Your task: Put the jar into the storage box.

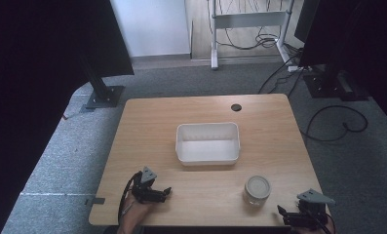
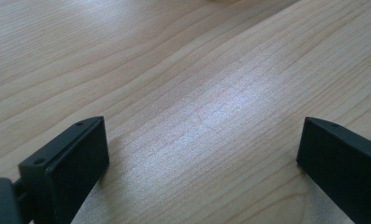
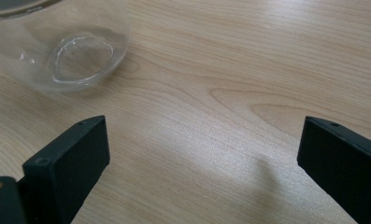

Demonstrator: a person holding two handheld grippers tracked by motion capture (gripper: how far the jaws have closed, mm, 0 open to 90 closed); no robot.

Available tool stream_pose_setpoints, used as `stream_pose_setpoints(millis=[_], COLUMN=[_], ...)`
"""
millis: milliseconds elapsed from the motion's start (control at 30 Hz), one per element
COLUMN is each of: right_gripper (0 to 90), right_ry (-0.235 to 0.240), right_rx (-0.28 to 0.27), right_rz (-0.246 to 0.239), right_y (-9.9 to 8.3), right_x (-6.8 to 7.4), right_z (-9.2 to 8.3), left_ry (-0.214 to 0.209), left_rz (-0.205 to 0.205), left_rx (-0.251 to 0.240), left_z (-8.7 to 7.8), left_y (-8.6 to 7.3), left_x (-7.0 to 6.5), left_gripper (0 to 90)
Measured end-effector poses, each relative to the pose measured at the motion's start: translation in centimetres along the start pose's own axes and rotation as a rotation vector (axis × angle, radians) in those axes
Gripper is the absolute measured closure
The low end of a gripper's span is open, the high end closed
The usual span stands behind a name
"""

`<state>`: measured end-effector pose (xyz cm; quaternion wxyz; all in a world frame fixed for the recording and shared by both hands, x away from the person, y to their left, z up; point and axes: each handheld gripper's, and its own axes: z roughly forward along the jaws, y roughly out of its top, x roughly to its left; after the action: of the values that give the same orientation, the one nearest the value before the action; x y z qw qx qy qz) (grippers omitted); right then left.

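Two grippers sit low in the high view, both near the table's [image 1: 147, 117] front edge. Left gripper [image 1: 165, 192] is at lower left of the frame, held by a hand [image 1: 132, 214] coming in from the bottom edge, jaws pointing right across the wood. Right gripper [image 1: 282, 210] is at lower right, grey three-cornered plate on top, jaws pointing left. Glass jar [image 1: 257, 189] with a pale lid stands upright on the tabletop between them, much closer to the right gripper, near it but apart. In the right gripper view the jar's clear base [image 3: 75, 56] fills the upper left of the frame, ahead of the left-hand jaw and outside the gap; jaws spread wide, nothing between them but bare wood. Left gripper view: same picture, jaws released and far apart, bare wood grain between them, with a sliver of something pale at the top edge, too little to identify. White plastic tub [image 1: 208, 158] sits mid-table, above the jar and a bit to its left in the high view, well apart from both grippers, looks empty inside. Small dark round grommet hole [image 1: 236, 107] near the table's far edge, above the tub. Grey carpet [image 1: 54, 161] surrounds the table, loose cables [image 1: 337, 124] at upper right.
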<state>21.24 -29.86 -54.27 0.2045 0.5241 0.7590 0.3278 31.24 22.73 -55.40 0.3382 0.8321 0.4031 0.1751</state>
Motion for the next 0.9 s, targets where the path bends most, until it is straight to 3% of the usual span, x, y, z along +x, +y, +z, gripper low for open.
stream_pose_setpoints(millis=[267,900], right_gripper=[0.0,2.9], right_ry=[0.017,0.043], right_rx=[-0.008,-0.027], right_rz=[0.031,0.009], right_y=[-0.32,0.03], right_x=[-0.35,0.22], right_z=[-0.44,-0.99], left_ry=[0.0,0.016], left_rz=[-0.001,-0.016], left_rx=[0.0,-0.001], left_z=[0.01,0.04], left_y=[0.0,0.02], left_x=[0.01,0.03], left_gripper=[1.7,1.7])
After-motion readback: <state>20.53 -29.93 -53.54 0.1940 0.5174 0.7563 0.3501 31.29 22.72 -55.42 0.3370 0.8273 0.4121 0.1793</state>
